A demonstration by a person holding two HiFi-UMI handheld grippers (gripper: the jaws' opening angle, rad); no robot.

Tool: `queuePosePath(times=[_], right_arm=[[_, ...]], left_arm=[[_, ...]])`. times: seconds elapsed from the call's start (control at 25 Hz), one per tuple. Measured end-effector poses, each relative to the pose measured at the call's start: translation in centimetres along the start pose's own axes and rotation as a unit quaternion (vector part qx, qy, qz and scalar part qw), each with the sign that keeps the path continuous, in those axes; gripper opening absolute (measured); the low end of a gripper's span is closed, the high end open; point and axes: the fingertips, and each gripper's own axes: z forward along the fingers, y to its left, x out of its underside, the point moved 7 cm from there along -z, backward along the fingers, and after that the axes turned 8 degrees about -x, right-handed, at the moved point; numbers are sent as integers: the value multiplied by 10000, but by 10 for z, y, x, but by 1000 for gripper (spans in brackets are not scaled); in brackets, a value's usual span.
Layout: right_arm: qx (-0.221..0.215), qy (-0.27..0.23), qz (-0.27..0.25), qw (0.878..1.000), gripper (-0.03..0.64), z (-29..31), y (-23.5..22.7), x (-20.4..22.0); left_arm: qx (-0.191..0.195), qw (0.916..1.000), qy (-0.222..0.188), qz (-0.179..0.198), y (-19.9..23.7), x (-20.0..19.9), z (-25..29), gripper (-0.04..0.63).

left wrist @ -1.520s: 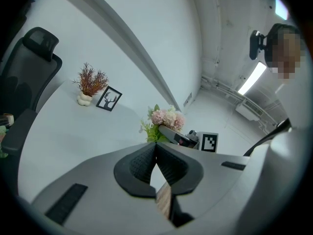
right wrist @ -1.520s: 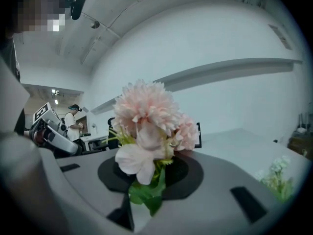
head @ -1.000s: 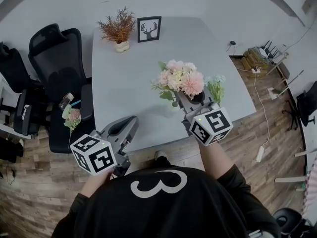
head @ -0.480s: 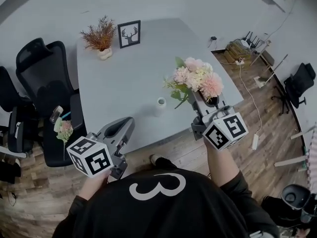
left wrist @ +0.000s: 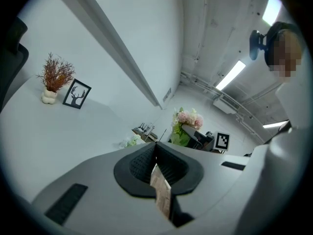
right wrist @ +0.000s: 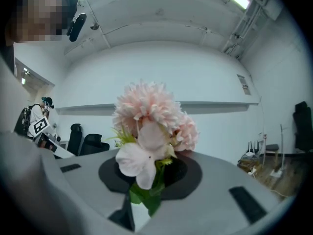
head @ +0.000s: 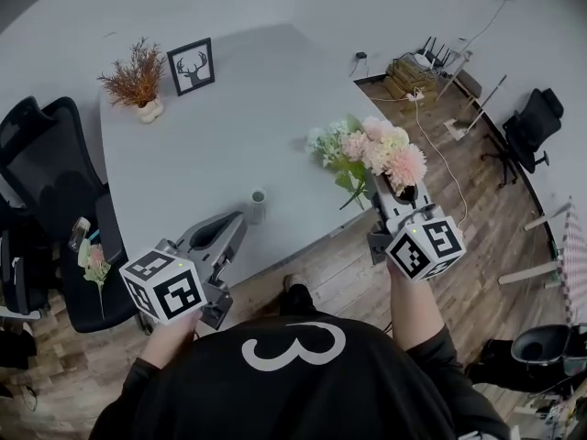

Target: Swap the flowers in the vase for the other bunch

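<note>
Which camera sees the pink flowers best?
The right gripper view. The flowers fill its middle, close up, stems down between the jaws. The head view shows them from above, smaller, in the right gripper. The left gripper view shows them tiny and far off.

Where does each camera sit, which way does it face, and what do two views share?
Head view: on the person's head, looking steeply down at the table; shirt, forearms, left gripper and right gripper show.
Left gripper view: on the left gripper, looking across the table past its shut jaws; the person's head shows upper right.
Right gripper view: on the right gripper, facing the bouquet clamped in its jaws; the person's head shows upper left.
Shared: head and left gripper views both show bouquet and deer picture.
</note>
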Motion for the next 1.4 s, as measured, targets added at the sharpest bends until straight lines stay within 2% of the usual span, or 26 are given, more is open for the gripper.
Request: queuePosePath(times=[0.44, 0.88, 1.2, 1.4], right_arm=[[228, 684, -85, 9974, 98, 8, -111, 27], [77, 1612, 748, 9841, 98, 48, -220, 103], [-7, 1911, 1170, 9746, 98, 88, -270, 145], [122, 2122, 1747, 9614, 101, 110, -297, 185]], left_arm=[[33, 9994, 346, -23, -13, -9, 110, 11], [-305, 9972, 665, -140, -13, -11, 198, 11], [-685, 9942, 730, -386, 5, -15, 223, 11], [-874, 9922, 732, -504, 15, -18, 228, 11]])
